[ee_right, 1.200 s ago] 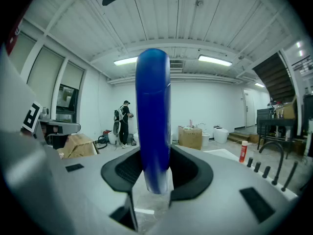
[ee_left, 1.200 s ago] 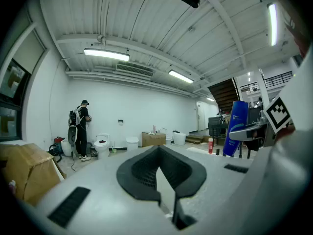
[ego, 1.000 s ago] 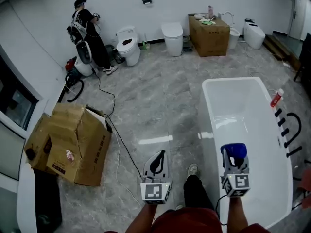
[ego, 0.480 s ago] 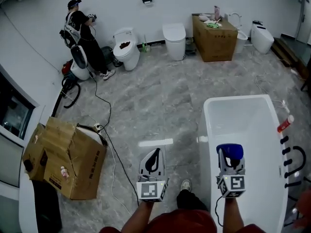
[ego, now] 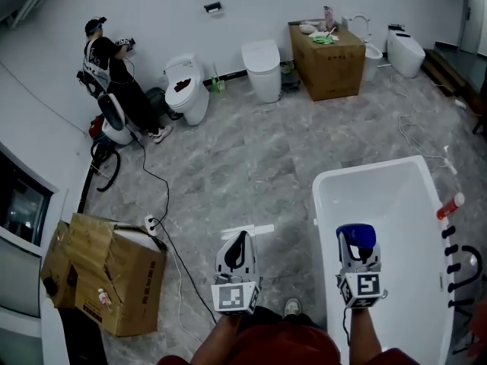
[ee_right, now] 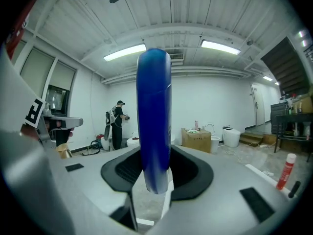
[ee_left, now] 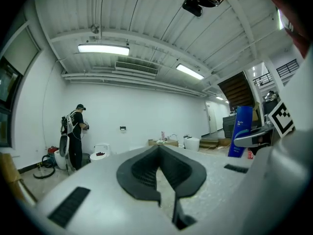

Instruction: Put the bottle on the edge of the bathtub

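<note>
Bathtub (ego: 319, 219) basin open beneath right gripper (ego: 356, 248) and its blue bottle (ego: 356, 234), rim bare just left, rim to the right blocked by black tap fittings (ego: 450, 249) and 1 red-and-white bottle (ego: 450, 206), open floor (ego: 251, 158) ahead of left gripper (ego: 240, 243).

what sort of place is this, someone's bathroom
Probably a bathroom-fixture showroom or warehouse, not a home: several toilets line the wall, a freestanding bathtub sits on open floor, cardboard boxes stand about.
</note>
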Motion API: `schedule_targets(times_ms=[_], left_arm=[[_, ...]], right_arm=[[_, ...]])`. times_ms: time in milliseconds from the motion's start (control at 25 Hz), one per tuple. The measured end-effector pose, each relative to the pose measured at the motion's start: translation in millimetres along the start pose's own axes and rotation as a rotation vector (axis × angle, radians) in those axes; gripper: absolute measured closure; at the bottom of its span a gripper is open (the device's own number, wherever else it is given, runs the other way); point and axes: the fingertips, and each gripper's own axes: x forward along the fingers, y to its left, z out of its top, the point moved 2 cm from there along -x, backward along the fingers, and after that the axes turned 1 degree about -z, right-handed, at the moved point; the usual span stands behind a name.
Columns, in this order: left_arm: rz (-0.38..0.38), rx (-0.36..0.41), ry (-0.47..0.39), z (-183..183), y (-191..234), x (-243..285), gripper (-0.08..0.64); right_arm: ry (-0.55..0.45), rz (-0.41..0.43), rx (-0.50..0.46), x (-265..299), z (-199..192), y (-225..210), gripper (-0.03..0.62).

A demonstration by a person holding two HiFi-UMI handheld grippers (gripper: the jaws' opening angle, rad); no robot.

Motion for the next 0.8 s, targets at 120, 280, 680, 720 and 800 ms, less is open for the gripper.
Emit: schedule_targets(times_ms=[120, 280, 680, 720, 800], left_arm=[[-0.023, 0.004, -0.001, -0.7, 0.4, 27.0, 0.555], [-0.06, -0.015, -0.002, -11.3, 11.5, 69.4, 0.555], [-0.172, -0.035, -0.016, -22.4, 87.4, 213.5, 0.555], [-0.178, -0.037, -0.018, -22.0, 97.4, 229.1, 0.555], [-0.187, -0.041, -0.025, -18.8, 118.1, 260.2, 0.555]], right_arm=[[0.008, -0.017, 0.005, 18.5, -0.7, -10.3, 0.439], [0.033, -0.048, -0.009, 52.0, -3.0, -17.5, 0.439], [0.039, -0.149, -0.027, 189.3, 16.1, -14.1, 0.438], [0.041, -0.159, -0.023, 205.6, 20.0, -13.8, 0.439], [0.043, -0.179, -0.014, 238.9, 28.3, -12.8, 0.439]])
